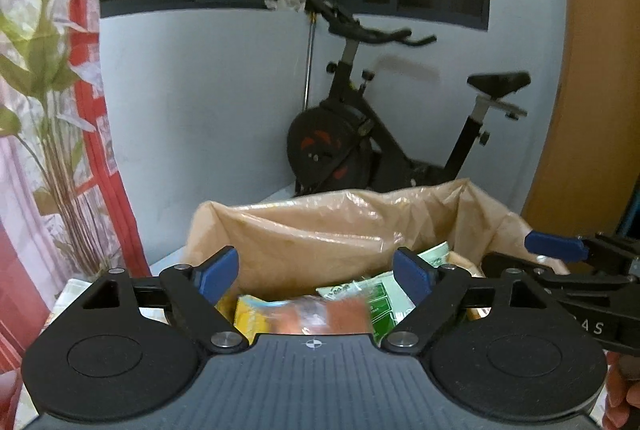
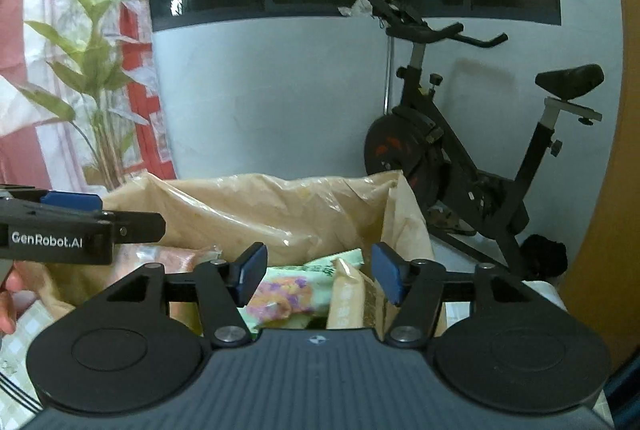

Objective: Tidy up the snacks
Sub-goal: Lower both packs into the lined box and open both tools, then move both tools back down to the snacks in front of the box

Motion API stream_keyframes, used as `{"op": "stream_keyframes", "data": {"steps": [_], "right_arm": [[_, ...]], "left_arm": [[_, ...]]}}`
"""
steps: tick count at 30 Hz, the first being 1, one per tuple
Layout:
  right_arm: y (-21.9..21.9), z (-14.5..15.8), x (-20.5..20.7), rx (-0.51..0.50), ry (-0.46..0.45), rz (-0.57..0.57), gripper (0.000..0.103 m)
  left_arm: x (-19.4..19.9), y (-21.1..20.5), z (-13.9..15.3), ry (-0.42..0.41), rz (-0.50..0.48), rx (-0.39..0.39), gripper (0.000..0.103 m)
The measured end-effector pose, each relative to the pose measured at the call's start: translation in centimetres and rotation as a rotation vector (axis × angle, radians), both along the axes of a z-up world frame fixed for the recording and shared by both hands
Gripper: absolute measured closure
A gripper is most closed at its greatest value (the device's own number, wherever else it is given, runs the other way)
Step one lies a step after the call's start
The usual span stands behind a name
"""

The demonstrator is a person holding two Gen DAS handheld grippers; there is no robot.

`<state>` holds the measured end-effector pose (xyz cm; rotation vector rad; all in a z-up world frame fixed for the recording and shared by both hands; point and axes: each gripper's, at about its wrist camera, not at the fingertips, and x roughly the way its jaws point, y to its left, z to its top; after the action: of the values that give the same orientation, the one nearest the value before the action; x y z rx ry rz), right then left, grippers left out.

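1. "GenRobot.AI" stands in white letters on the black side of the left gripper (image 2: 70,204), seen from the right wrist view.
2. The letters "A S" show in white on the black body of the right gripper (image 1: 556,248) at the edge of the left wrist view; the rest of the word is cut off.
3. The green and white snack packet (image 1: 384,300) carries print, too blurred to read.
4. The tan packet (image 2: 346,300) bears pale lettering that cannot be made out.
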<state>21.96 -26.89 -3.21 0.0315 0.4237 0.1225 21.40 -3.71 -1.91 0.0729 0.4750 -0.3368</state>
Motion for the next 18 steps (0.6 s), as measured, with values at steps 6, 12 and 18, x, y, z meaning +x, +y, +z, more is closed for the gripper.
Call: {"op": "stream_keyframes", "data": {"steps": [6,12,18], "right_arm": [[0.4,1.2,-4.0,0.026,-0.077,0.056,0.042],[1.3,0.9,-9.0,0.034,-0.16,0.122,0.042],[3.0,-1.5,-13.1,0.021,-0.174,0.179,0.042]], "left_arm": [[-4.0,4.7,1.9,-0.018,0.031,-0.097,0.017],[-8.6,9.4,1.4,-0.034,0.085,-0.112,0.017],[-12.1,11.5,-1.9,0.0,0.126,-0.053,0.018]]}}
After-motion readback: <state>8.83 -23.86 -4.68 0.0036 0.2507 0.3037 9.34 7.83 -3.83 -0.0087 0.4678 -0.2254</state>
